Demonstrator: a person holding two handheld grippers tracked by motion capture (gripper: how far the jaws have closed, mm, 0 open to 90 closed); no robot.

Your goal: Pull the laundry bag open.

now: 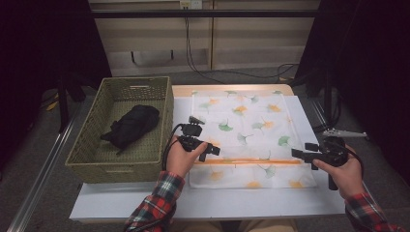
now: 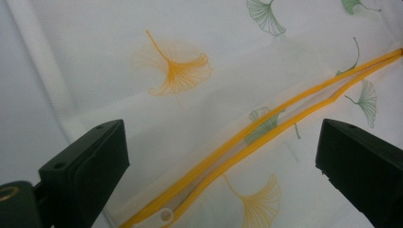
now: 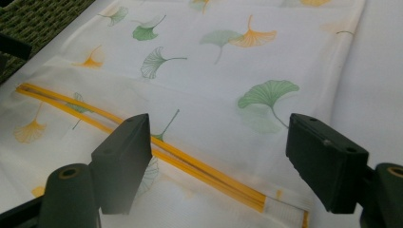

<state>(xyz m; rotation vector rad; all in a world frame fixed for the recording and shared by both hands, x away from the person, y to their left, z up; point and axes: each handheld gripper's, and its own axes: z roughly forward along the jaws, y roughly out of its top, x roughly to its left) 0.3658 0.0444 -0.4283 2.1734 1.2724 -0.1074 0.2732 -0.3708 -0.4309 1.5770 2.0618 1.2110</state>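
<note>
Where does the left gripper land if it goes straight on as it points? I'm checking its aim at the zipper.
Probably on the white mesh bag at its orange zipper, which runs between the left gripper's open jaws; depth is unclear.

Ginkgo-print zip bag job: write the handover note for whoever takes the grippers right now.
Left hand-held gripper: open, empty, over the zip's left end near the white pull tab.
Right hand-held gripper: open, empty, over the zip's right end.
White mesh bag with ginkgo-leaf print lies flat on the white table; its orange zipper looks parted.
Black folded cloth bundle sits in the woven green basket.
Done: nothing gripped. Left, probably: bundle into bag, zip shut.
</note>
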